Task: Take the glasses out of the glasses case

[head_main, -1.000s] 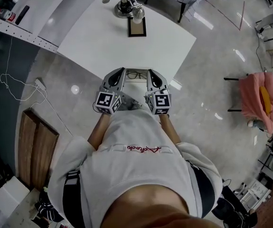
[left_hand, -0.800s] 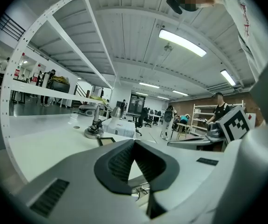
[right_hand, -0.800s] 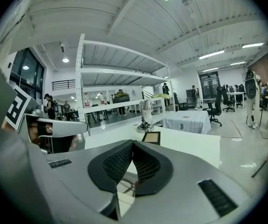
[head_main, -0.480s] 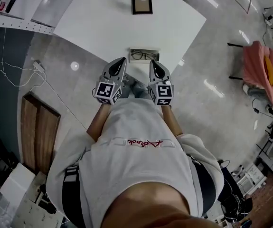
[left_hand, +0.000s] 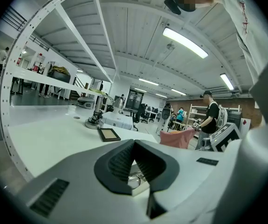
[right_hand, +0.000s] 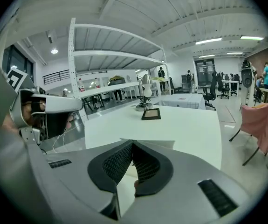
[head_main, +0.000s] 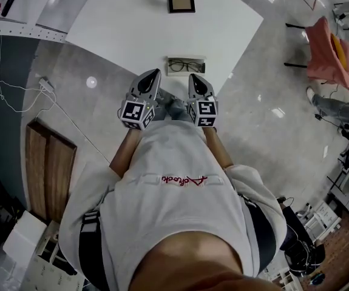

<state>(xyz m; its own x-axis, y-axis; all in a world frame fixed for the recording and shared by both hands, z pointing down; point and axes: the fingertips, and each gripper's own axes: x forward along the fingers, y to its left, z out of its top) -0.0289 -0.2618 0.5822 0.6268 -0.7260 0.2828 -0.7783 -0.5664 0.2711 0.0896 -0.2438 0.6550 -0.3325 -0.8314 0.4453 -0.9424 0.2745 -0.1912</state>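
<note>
In the head view, the open glasses case [head_main: 186, 58] lies by the near edge of the white table [head_main: 119, 29], top centre of the frame, with the glasses [head_main: 185, 66] lying inside it. Just below it in the frame hang the left gripper [head_main: 155, 73] and the right gripper [head_main: 194, 76], side by side. Each has its jaws closed tip to tip on nothing. A small picture frame [head_main: 181, 0] sits higher up the table.
</note>
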